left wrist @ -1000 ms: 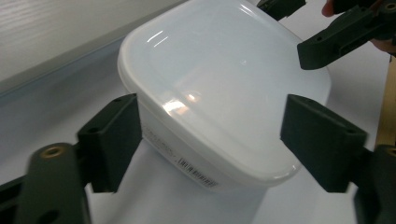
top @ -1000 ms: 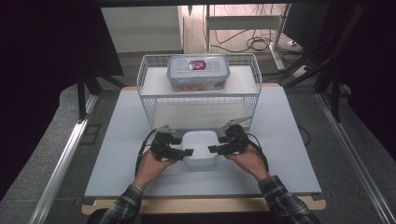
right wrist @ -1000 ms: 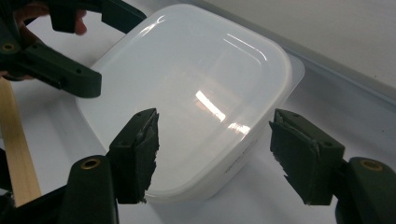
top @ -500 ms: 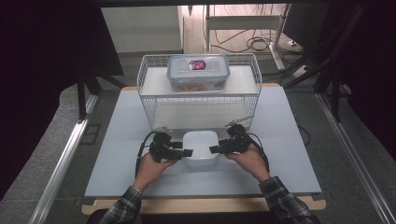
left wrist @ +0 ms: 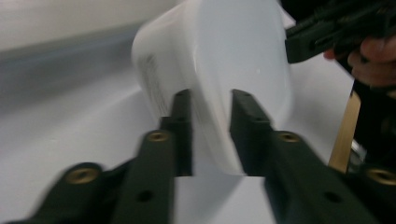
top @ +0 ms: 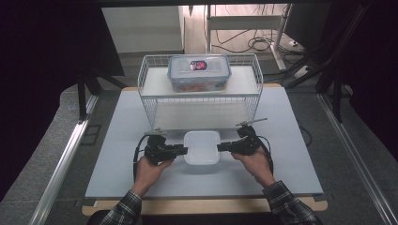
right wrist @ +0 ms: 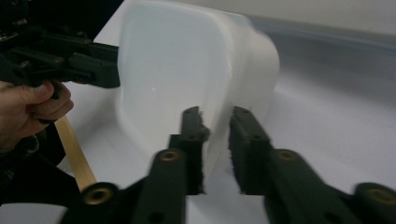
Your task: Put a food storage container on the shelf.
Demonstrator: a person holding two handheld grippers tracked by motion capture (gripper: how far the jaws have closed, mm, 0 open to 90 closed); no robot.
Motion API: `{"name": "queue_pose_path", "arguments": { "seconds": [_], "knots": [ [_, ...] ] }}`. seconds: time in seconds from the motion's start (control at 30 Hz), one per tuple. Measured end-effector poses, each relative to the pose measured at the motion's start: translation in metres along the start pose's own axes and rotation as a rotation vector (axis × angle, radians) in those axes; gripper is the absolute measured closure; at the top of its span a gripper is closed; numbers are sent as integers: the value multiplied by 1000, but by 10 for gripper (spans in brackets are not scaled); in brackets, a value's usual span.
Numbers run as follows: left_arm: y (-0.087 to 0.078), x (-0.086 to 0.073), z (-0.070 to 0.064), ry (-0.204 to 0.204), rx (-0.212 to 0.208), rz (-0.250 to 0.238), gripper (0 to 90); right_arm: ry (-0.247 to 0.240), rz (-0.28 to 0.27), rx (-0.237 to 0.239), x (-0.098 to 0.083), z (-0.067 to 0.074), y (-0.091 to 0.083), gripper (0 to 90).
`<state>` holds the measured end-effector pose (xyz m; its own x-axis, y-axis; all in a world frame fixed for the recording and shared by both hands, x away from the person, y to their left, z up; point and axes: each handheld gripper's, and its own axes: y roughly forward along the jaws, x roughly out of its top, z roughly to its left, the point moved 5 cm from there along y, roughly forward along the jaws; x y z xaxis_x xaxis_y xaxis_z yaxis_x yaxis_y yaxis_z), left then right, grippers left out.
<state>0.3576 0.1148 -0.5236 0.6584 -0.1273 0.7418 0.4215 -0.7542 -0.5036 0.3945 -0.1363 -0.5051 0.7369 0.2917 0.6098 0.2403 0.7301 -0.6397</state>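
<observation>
White tub (top: pixel 202 147) lies on the table (top: pixel 117 140) between my two grippers, just in front of the wire rack (top: pixel 199 93). Left gripper (top: pixel 184 150) has just closed on its left wall, right gripper (top: pixel 220 146) on its right wall; both clamp the rim, so equal reach. Long axis approx. front-back. Smooth matte plastic, rounded corners, thin wall.
</observation>
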Motion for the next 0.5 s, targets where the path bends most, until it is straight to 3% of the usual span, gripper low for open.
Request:
{"name": "queue_pose_path", "arguments": {
  "seconds": [0.03,0.07,0.17,0.3,0.5],
  "knots": [
    [0,0,0,13,13,-7,795,-17,-9,-11,0,1,-2,787],
    [0,0,0,24,31,-9,795,-44,-4,-26,-1,2,-1,788],
    [0,-1,2,3,29,-16,794,-78,-40,-63,-1,6,1,789],
    [-2,-1,0,14,48,-28,793,-98,-69,-66,-2,6,2,789],
    [-12,6,-3,26,29,-70,794,-143,-131,-42,2,12,-5,792]
  ]
}}
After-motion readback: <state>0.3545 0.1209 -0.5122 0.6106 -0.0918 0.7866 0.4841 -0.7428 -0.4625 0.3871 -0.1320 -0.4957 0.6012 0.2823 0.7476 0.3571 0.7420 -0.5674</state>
